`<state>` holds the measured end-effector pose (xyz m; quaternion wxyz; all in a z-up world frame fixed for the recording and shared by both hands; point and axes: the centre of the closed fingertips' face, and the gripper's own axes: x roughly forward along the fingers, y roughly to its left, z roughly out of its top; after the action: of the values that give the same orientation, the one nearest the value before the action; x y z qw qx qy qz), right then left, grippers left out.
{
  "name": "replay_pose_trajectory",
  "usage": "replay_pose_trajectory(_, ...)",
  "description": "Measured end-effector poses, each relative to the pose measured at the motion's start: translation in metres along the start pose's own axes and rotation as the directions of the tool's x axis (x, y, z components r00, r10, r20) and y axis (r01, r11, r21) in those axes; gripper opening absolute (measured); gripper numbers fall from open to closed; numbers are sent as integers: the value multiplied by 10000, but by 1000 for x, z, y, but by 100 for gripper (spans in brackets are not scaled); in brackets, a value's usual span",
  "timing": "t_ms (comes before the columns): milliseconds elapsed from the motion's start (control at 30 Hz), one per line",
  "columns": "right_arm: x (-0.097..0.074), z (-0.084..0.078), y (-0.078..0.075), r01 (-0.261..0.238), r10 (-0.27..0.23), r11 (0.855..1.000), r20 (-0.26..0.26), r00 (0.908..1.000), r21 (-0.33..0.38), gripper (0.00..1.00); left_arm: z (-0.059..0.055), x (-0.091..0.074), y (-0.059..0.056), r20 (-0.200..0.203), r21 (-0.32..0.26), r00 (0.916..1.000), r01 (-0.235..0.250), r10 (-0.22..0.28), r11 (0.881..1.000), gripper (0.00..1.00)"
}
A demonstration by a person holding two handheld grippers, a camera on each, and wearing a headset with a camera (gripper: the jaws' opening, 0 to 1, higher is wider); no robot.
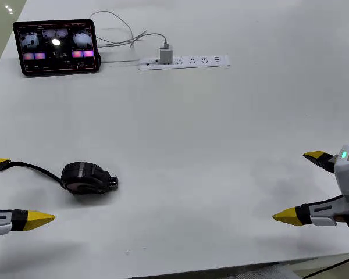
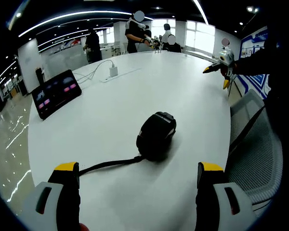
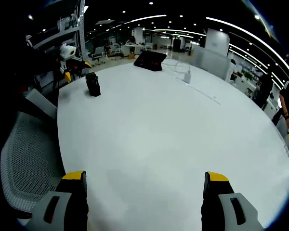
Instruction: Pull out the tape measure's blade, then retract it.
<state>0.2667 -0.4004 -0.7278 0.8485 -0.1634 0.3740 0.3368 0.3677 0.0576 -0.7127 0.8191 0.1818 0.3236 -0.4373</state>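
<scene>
White table point(image 1: 221, 145), wide bare middle, near edge at 6 o'clock. One tape measure point(image 1: 84, 178) at 8 o'clock, near left gripper point(image 1: 18, 190); right gripper point(image 1: 296, 186) at 4 o'clock. Both spread wide, gripping nothing.

Probably open-plan office: white table point(image 3: 173, 144), mesh chair point(image 3: 29, 159), ceiling strip lights point(image 2: 72, 16).

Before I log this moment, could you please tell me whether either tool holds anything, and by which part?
Nothing is held. Both the left tool and right tool stand open; the tape measure lies on the table, its strap unclamped.
</scene>
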Motion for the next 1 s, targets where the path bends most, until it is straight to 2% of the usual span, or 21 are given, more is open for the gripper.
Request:
replay_pose_trajectory(100,4,9,1,-96,97,9999,96,9999,-50,99,3,2,1,-136,110,9999,95,-94,9999,99)
replay_pose_trajectory(333,12,29,8,-468,482,9977,285,9984,-484,99,13,8,-4,-237,495,9987,468,-456,9977,99)
replay_pose_trajectory(600,26,53,15,-735,779,9944,570,9953,-760,99,22,20,-14,-564,1233,9933,1072,-1009,9866,99)
replay_pose_trajectory(767,35,69,24,-979,1050,9894,628,9925,-1072,99,25,26,-18,-963,1686,9868,1448,-1299,9750,99)
replay_pose_trajectory(933,46,84,33,-1309,1419,9815,721,9872,-1398,99,27,33,-23,-1425,2401,9765,1925,-1616,9515,96)
replay_pose_trajectory(1000,51,92,41,-1469,1607,9768,802,9837,-1558,99,29,36,-26,-1529,2532,9731,2071,-1722,9450,95)
